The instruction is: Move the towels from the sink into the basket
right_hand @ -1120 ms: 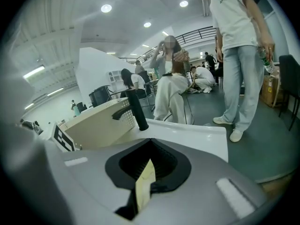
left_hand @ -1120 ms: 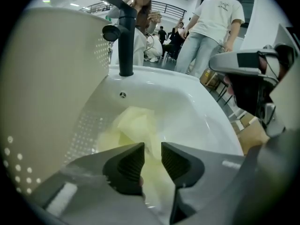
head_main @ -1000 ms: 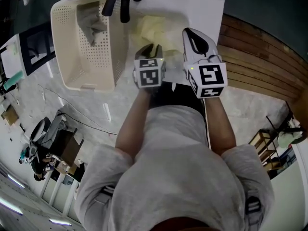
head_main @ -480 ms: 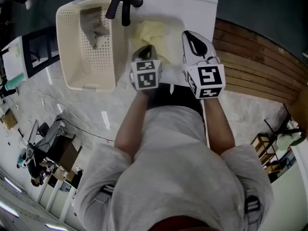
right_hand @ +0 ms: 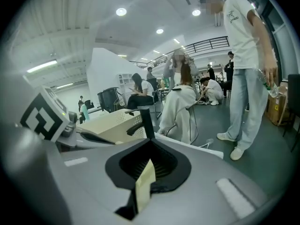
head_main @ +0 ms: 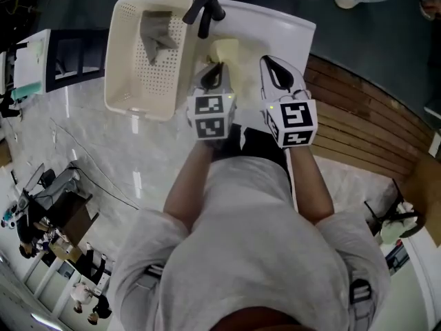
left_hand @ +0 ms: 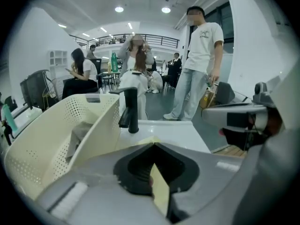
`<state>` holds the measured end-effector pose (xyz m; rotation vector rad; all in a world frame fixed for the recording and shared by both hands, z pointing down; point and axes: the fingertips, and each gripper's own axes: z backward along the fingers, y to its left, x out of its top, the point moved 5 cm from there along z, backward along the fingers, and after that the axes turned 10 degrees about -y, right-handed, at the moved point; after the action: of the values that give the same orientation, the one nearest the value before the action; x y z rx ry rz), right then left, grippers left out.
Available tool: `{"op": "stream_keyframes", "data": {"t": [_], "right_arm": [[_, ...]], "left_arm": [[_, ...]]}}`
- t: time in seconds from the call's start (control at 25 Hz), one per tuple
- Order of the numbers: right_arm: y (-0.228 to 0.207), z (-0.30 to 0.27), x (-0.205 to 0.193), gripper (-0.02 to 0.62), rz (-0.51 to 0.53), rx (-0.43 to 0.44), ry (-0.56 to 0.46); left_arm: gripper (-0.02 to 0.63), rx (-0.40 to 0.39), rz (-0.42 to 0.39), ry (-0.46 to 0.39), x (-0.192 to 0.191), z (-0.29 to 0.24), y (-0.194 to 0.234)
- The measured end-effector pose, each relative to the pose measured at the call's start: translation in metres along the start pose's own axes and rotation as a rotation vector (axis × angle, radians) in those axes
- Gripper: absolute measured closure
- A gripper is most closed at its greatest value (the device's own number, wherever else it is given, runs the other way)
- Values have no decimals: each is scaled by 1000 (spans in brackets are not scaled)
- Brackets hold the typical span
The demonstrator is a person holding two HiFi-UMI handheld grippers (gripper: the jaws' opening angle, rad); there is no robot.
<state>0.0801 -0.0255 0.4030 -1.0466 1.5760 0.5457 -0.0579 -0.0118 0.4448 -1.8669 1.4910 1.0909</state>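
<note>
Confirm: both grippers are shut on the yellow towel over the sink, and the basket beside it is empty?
Wrong on the basket: it is not empty. A grey towel lies in it, as the head view shows. The rest holds: the left gripper and right gripper are both shut on the yellow towel over the sink.

Legible text: we find none. Black-and-white square markers on the cubes of the left gripper [head_main: 218, 67] and right gripper [head_main: 273, 62] are patterns only. Small print on a bystander's white T-shirt [left_hand: 206, 48] is unreadable to us.
</note>
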Motion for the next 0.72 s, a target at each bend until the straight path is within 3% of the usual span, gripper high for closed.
{"op": "stream_keyframes", "data": {"t": [0.48, 0.72], "right_arm": [[43, 7, 50, 589, 98, 108, -69], [68, 5, 75, 589, 143, 181, -114]], "left_arm": [[584, 54, -34, -229, 68, 55, -1], [584, 134, -36, -316, 94, 86, 17]]}}
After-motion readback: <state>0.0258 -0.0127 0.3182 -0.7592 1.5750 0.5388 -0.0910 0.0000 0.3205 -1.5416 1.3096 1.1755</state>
